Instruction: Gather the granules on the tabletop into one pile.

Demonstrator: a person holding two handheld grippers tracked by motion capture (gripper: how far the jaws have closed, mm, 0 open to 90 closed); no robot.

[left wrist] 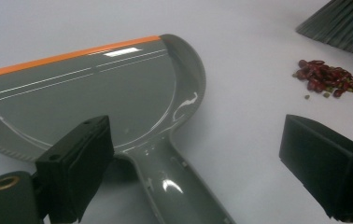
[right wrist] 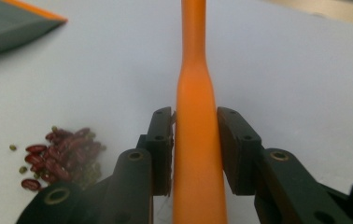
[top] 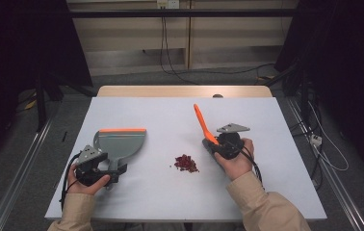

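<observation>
While held in the person's two hands over the white table [top: 170,192], at work on sweeping: left gripper [top: 115,174] at the near left, right gripper [top: 210,144] right of centre.

Left gripper: jaws spread wide, seen plainly in the left gripper view, one on each side of the grey dustpan's [left wrist: 95,102] handle and, as far as can be told, not touching it. Nothing clamped. Dustpan lying flat on the table, orange lip [left wrist: 67,55] at its far edge, handle pointing back toward the gripper. In the high view, same dustpan [top: 120,143] left of centre, well apart from the right hand.

Right gripper: jaws closed on the orange brush handle [right wrist: 196,140], both pads pressed against its sides in the right gripper view. In the high view, handle [top: 202,122] slanting up and away toward the far side. Dark bristles [left wrist: 340,25] visible at the top right corner of the left gripper view, down near the table just beyond the beans; contact with the surface hard to judge, probably close.

Small heap of red beans [top: 186,163] on the table between dustpan and right gripper, nearer the latter, a few stray green bits beside the heap [right wrist: 60,156].
</observation>
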